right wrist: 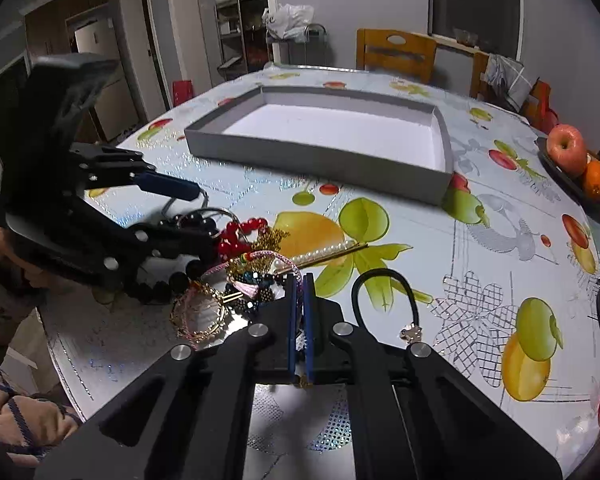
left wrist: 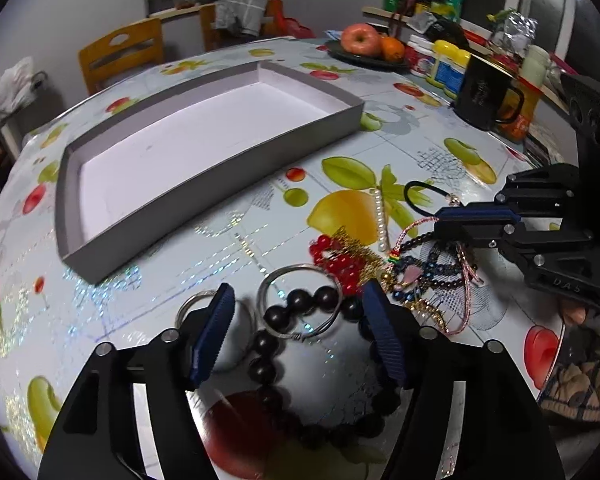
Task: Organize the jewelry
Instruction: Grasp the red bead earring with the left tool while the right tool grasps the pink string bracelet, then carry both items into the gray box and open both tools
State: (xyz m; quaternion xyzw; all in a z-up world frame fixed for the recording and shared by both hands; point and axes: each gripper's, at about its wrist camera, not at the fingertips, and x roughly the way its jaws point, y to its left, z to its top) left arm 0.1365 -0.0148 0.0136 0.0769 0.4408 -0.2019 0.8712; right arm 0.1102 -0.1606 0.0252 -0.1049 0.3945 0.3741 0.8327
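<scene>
Left wrist view: left gripper (left wrist: 298, 294) spread wide, low over the fruit-print table (left wrist: 440, 128), straddling a bracelet of large dark beads (left wrist: 300, 300) and a thin silver bangle (left wrist: 300, 300) lying across it. Second silver ring (left wrist: 198, 300) just behind the left finger. To the right, a tangled pile of jewelry: red bead bracelet (left wrist: 334, 258), gold chain (left wrist: 356, 244), pearl strand (left wrist: 380, 216), pink cord (left wrist: 466, 280), black hair tie (left wrist: 420, 196). Right gripper (left wrist: 440, 222) reaching into that pile from the right edge. Behind, a shallow grey box (left wrist: 204, 184) with a white floor. Farther back, a black mug (left wrist: 484, 96) and a plate of fruit (left wrist: 370, 46).

Right wrist view: right gripper (right wrist: 299, 280) closed tight, pink cord (right wrist: 260, 258) pinched between the blue pads (right wrist: 309, 312). Black hair tie (right wrist: 380, 292) just right of the fingers. Left gripper (right wrist: 196, 216) open at the left, over the dark beads (right wrist: 198, 220). Red beads (right wrist: 236, 236), gold chain (right wrist: 274, 236) and pearl strand (right wrist: 324, 254) clustered ahead. Grey box (right wrist: 320, 160) beyond, well apart from the pile.
</scene>
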